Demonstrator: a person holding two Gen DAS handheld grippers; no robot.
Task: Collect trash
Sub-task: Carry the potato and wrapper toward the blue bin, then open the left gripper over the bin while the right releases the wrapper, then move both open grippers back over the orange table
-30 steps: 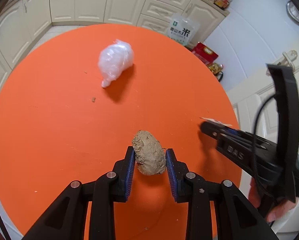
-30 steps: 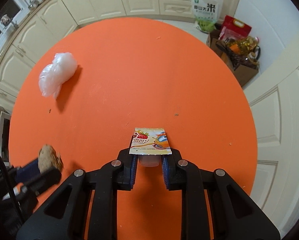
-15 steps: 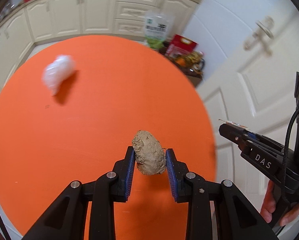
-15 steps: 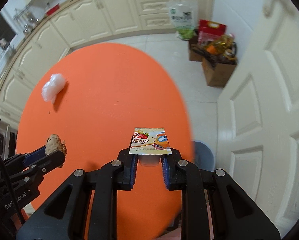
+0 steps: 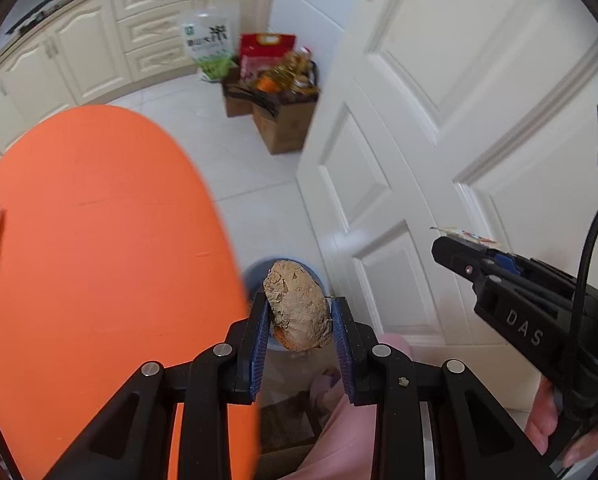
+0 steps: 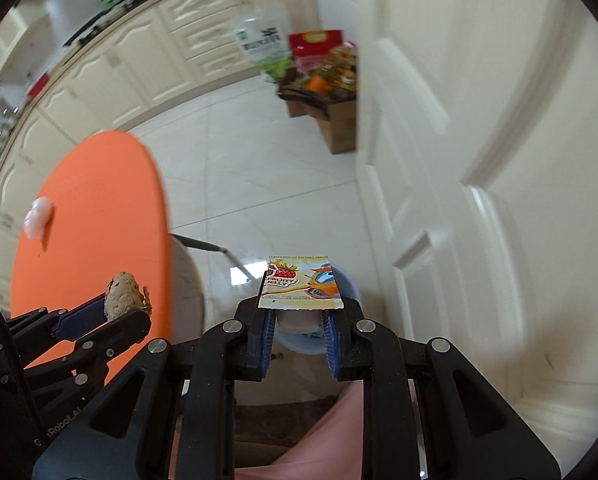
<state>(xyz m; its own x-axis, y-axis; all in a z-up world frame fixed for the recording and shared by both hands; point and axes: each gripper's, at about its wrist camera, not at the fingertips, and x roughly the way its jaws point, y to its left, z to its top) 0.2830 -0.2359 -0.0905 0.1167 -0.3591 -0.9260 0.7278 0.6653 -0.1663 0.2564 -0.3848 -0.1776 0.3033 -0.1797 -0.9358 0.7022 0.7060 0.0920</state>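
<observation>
Left gripper (image 5: 299, 316) clamps a lumpy brown clod (image 5: 298, 306) above the blue-grey bin (image 5: 255, 270); right gripper (image 6: 299, 320) pinches a foil-lidded jelly cup (image 6: 301, 282), orange round table (image 5: 99, 260) alongside.

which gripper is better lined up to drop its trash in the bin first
Probably right: the right gripper holds the jelly cup directly over the bin. The left gripper and its brown lump look similarly close.

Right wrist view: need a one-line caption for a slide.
Right gripper carries a jelly cup above a blue bin, beside the orange table.
</observation>
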